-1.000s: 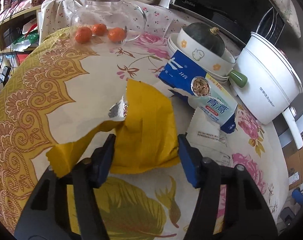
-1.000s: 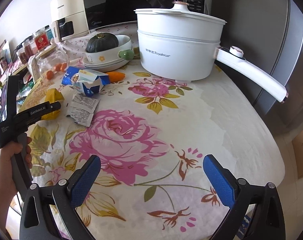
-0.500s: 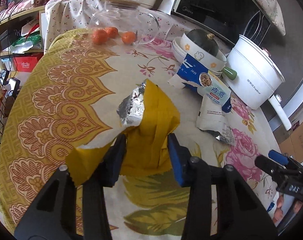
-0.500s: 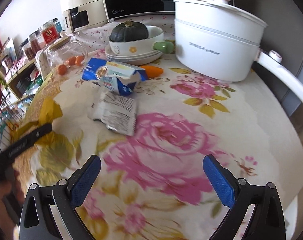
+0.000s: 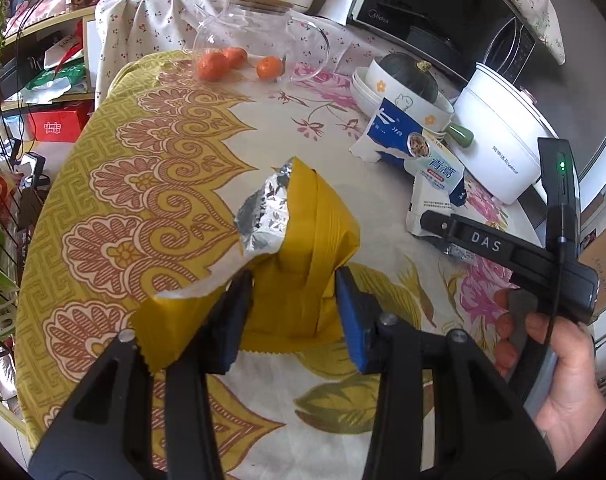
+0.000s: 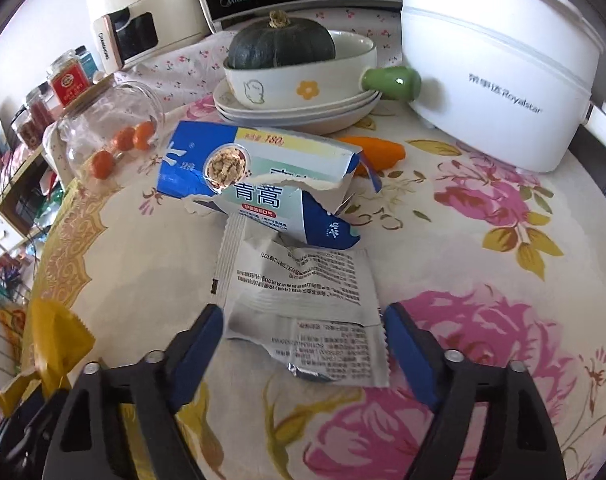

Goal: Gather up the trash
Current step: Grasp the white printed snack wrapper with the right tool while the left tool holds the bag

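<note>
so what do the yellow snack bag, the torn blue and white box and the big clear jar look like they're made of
Yellow snack bag: thin matte film with a shiny crinkled foil lining showing at the torn mouth.
Torn blue and white box: printed cardboard, judging by the pale ragged fibre along the tear.
Big clear jar: see-through with bright glints, probably glass; its lid looks like light wood.

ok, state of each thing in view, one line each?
yellow wrapper: torn open, crumpled, clamped in left hand-held gripper
white wrapper: torn, flat on table, between right hand-held gripper jaws, which are closing
blue box: ripped open, lying down
glass jar: on its side, oranges inside
white pot: lidded, upright
</note>
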